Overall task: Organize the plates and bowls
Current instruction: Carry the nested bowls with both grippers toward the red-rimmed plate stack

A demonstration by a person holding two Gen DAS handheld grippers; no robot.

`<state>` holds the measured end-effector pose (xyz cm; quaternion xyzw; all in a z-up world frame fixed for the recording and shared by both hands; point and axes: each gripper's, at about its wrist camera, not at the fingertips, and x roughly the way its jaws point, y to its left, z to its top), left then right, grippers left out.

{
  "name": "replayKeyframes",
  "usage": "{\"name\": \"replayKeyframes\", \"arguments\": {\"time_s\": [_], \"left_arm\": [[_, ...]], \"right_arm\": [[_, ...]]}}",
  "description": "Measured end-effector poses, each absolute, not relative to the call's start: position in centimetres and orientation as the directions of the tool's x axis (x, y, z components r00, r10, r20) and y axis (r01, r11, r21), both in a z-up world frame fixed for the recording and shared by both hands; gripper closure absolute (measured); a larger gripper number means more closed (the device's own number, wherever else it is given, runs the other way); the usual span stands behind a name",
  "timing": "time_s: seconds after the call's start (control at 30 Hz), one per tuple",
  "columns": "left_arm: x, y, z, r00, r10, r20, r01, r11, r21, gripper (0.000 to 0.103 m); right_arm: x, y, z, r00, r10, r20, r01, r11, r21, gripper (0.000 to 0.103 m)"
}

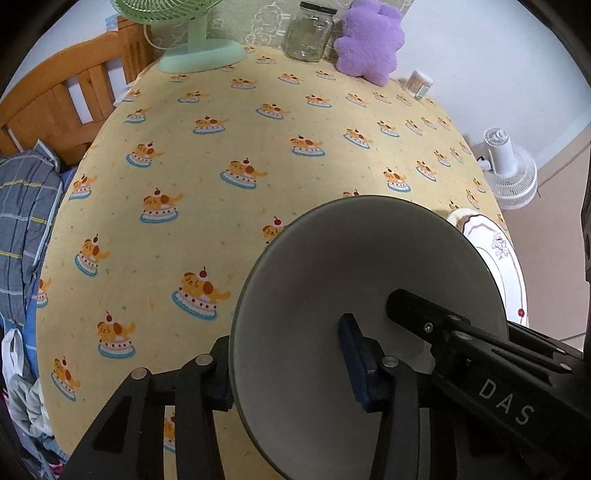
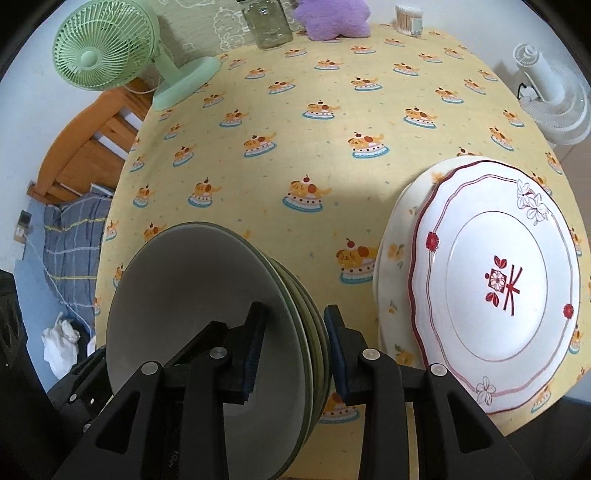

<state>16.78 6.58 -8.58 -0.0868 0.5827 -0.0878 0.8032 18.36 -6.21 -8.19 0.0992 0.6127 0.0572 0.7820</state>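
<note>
A stack of grey-green bowls (image 2: 192, 306) is held on edge over the near part of the yellow tablecloth (image 2: 295, 122). My right gripper (image 2: 293, 350) is shut on the rims of the stack, one pad inside the top bowl, one outside. My left gripper (image 1: 284, 373) is shut on the other rim of the bowls (image 1: 354, 280); the right gripper's finger shows inside the bowl there. To the right lie two stacked plates: a white plate with red motifs (image 2: 495, 280) on a cream floral plate (image 2: 391, 280). The plates show at the right edge in the left wrist view (image 1: 495, 251).
At the table's far edge stand a green desk fan (image 2: 110, 51), a glass jar (image 2: 267, 22), a purple plush (image 2: 332, 18) and a cotton-swab box (image 2: 408, 18). A white floor fan (image 2: 550, 92) is right of the table. A wooden bed frame (image 2: 92, 151) with bedding is to the left.
</note>
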Motion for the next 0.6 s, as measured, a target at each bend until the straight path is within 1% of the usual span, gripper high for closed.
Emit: {"name": "replayKeyframes", "arguments": {"time_s": [0.27,0.6], "left_arm": [[16.6,6.8,-6.4,0.318,-0.252,-0.914,0.079,0.968,-0.239,0.058],[15.8,4.7,-3.8,0.347,-0.266,-0.899,0.144,0.963,-0.229,0.058]], "right_arm": [[17.4,-6.2,-6.0,0.291,0.207,-0.934,0.076,0.968,0.238,0.068],[15.7,-8.2,-3.5,0.341,0.19,-0.921,0.121,0.962,0.243,0.068]]}}
